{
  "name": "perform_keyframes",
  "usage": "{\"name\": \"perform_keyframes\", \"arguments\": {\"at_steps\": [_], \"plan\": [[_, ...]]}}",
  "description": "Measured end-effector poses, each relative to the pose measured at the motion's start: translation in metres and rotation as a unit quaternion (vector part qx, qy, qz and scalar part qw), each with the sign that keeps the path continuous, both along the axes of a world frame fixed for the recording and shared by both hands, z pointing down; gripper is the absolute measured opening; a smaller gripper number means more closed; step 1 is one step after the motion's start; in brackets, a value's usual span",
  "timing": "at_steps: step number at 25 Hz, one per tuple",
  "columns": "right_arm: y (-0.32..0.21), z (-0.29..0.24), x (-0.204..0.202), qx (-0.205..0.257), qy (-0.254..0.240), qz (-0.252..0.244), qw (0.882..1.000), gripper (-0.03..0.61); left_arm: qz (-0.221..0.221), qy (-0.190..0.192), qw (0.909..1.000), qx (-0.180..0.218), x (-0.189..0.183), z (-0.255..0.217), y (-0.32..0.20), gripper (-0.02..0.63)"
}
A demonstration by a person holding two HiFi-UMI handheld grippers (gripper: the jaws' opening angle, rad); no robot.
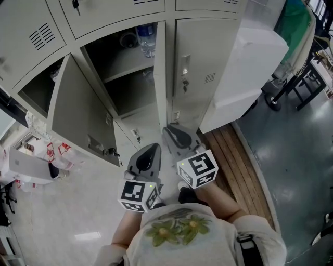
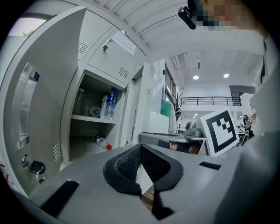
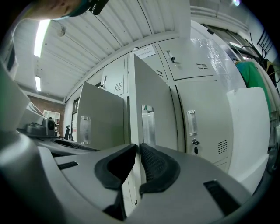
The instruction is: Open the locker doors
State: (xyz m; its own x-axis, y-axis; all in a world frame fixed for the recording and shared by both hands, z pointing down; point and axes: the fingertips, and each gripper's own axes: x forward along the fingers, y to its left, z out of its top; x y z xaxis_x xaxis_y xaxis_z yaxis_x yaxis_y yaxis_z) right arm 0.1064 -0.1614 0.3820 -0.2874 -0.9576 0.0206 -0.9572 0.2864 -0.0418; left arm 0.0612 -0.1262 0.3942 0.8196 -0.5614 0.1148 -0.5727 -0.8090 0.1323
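1. Head view – bank of lockers (image 1: 104,15) directly ahead. The person stands close, with both grippers side by side low in the frame.
2. Left door (image 1: 78,111) is swung wide open. Middle door (image 1: 161,72) is open too and seen edge-on. Right door (image 1: 200,62) is closed.
3. Inside the open middle locker a water bottle (image 1: 147,39) stands upright on the shelf. A second bottle (image 2: 101,142) lies on its side one level below.
4. Left gripper (image 2: 141,146): jaw tips are together with nothing between them. It points at the open middle locker and is clear of the doors.
5. Right gripper (image 3: 136,146): jaws are nearly together, with only a thin slit between the pads. The middle door's edge lines up with that slit – can't tell whether the pads actually bite on it.
6. White block (image 1: 244,72) stands just right of the closed door.
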Motion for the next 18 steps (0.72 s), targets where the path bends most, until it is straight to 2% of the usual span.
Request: {"name": "perform_keyframes", "arguments": {"at_steps": [13,18], "plan": [[0.008,0.0,0.013,-0.006,-0.007,-0.003,1.0,0.043,0.004,-0.007,0.9999,-0.009,0.01,0.006,-0.001,0.028],[0.016,0.005,0.017,-0.014,-0.028,-0.025,0.999,0.029,0.001,-0.012,0.9999,-0.011,0.013,0.008,-0.003,0.028]]}}
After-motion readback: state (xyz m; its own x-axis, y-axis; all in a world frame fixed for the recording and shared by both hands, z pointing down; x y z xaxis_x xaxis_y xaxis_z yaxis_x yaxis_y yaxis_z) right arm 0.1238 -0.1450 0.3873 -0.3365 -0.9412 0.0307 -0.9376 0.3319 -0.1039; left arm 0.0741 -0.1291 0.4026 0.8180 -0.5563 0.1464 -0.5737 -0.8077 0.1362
